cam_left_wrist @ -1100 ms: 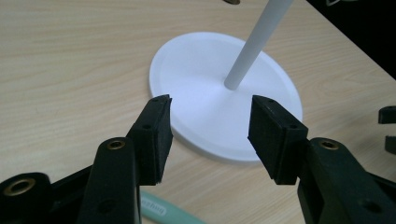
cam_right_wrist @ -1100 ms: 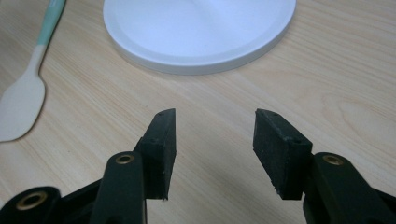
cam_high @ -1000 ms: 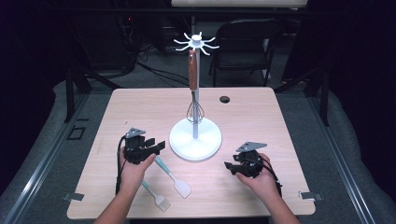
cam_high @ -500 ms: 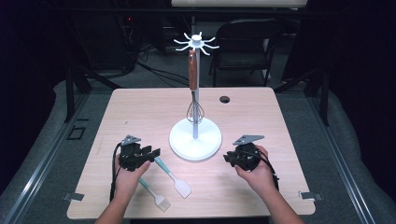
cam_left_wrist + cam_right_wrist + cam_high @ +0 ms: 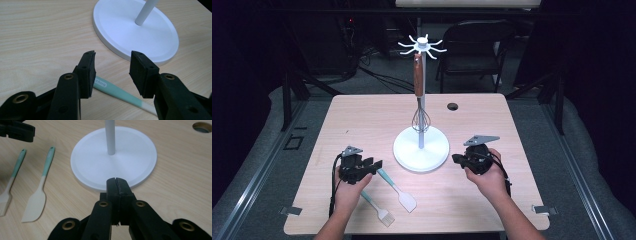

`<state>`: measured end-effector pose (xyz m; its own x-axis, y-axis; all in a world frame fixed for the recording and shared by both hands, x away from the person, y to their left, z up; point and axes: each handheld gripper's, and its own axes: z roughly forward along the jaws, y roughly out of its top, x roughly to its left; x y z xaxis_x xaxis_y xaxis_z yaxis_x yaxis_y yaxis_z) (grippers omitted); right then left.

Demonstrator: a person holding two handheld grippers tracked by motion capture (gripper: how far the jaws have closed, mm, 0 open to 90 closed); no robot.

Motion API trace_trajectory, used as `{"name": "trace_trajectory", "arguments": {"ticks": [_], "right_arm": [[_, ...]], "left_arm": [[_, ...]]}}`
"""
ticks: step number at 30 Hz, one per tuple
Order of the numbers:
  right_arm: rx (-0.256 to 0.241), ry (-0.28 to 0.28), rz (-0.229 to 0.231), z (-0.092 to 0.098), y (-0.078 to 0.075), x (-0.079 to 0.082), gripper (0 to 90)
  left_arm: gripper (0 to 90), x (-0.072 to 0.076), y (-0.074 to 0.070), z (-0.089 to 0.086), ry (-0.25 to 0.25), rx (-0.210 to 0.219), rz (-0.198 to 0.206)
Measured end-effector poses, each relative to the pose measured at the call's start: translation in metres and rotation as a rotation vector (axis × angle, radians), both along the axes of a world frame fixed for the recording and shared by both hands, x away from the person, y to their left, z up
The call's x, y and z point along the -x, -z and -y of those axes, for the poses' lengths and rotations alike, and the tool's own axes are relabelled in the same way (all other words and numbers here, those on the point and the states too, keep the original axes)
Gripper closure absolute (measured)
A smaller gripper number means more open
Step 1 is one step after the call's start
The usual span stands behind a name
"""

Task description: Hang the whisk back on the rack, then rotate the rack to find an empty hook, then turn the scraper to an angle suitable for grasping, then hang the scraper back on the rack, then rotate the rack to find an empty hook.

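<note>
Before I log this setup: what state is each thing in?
Left gripper: jaws open over the spatula handle.
Right gripper: jaws shut, empty.
Spatula: flat on the table.
Brush: flat on the table.
Whisk: hanging on the stand.
Stand: upright.

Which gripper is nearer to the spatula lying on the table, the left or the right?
Left. The left gripper hangs open right over the spatula, at its green handle end. The right gripper, jaws shut, sits across the white stand base, well away from it.
</note>
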<state>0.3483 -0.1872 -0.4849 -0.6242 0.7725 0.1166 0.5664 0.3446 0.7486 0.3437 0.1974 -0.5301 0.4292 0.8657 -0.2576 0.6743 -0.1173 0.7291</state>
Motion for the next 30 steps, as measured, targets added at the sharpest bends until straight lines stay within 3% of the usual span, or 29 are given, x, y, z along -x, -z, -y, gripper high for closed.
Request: {"name": "trace_trajectory", "arguments": {"ticks": [13, 20, 30], "right_arm": [[-0.036, -0.034, 0.144, -0.010, -0.046, -0.005, 90.0], [-0.094, -0.064, 0.253, -0.023, -0.075, -0.009, 90.0], [-0.136, -0.038, 0.392, -0.032, -0.116, -0.024, 90.0]], "left_arm": [[55.1, 0.000, 0.001, 0.001, -0.003, 0.007, 0.006], [55.0, 0.000, 0.001, 0.001, 0.002, 0.007, 0.008], [54.7, 0.001, 0.002, 0.000, 0.002, 0.012, 0.005]]}}
